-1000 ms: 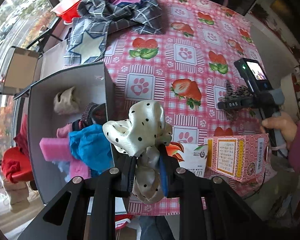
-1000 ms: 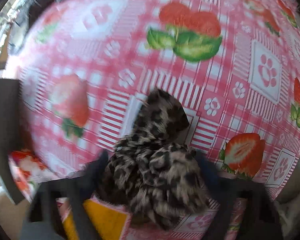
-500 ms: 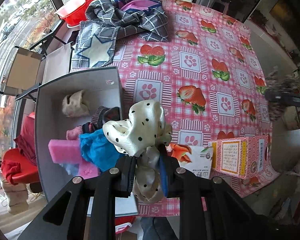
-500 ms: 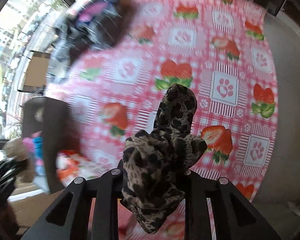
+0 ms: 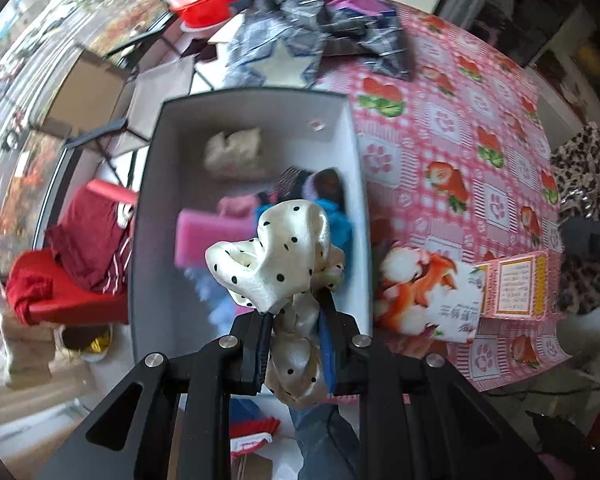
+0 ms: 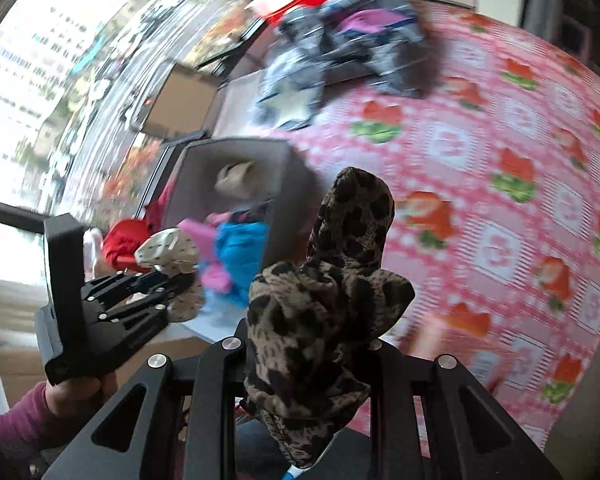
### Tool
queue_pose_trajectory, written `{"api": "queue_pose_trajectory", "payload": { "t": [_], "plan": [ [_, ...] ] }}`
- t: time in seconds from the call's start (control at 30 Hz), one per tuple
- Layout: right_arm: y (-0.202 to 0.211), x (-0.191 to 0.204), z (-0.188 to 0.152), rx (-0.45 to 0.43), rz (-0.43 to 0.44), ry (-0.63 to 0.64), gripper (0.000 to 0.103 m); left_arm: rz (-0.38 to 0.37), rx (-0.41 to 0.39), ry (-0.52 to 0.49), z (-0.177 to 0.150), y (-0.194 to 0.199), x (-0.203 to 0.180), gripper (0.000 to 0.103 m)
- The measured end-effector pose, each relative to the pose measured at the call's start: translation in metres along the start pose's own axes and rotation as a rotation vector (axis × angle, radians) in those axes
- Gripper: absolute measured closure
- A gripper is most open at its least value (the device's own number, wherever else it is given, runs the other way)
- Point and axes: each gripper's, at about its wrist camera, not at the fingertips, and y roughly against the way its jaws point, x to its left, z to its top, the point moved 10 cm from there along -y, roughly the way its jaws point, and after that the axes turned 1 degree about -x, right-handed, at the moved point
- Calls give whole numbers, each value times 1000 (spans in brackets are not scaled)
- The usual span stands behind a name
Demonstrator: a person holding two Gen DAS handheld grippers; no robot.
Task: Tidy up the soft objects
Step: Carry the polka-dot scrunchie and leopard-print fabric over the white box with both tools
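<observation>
my left gripper (image 5: 294,320) is clamped on the cream polka-dot scrunchie (image 5: 276,256), its two fingers pinched tight against the satin, which bunches up above them and hangs in a fold below. from the left wrist view the scrunchie sits over the open grey box (image 5: 356,168), near the box's right wall, above the things already inside: a pink block (image 5: 212,232), a blue cloth (image 5: 338,224), a beige piece (image 5: 232,152) toward the far end and something dark and striped (image 5: 292,180) beside it. whether the scrunchie touches anything in the box i cannot tell. my right gripper (image 6: 306,348) is closed on the leopard-print scrunchie (image 6: 328,280), which stands up between the fingers in a tall crumpled peak. it is held in the air over the strawberry tablecloth (image 6: 500,168), to the right of the box and apart from it. in the right wrist view i see my left hand (image 6: 76,392) gripping the other tool's handle, with the polka-dot scrunchie at its tip just at the near end of the box. on the table by the box's right side lie a printed packet (image 5: 428,300) and a pink carton (image 5: 516,284), touching each other. a plaid cloth with a white star (image 5: 300,36) lies heaped at the far edge of the table, and a red basin (image 5: 208,0) sits beyond it. red clothes (image 5: 76,240) are piled on a red seat left of the box.
</observation>
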Motion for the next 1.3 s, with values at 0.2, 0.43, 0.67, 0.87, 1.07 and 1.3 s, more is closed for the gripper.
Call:
{"api": "queue_pose_trajectory", "payload": {
  "t": [0.2,0.43,0.67,0.87,1.07,1.3],
  "plan": [
    [-39,55,0,54,0,103,78,22,8,54,-17,-3,28,80],
    [-66,88,0,88,-24,181,78,29,24,97,-32,-10,46,80],
    [-81,101,-11,134,-28,208,78,29,34,122,-38,-13,55,80],
    [-83,106,-14,144,-33,216,78,24,35,116,-36,-14,55,80],
    [-83,105,-13,145,-33,211,78,19,39,107,-35,-15,54,80],
    [-84,103,-13,151,-33,206,78,18,43,106,-36,-17,54,80]
  ]
}}
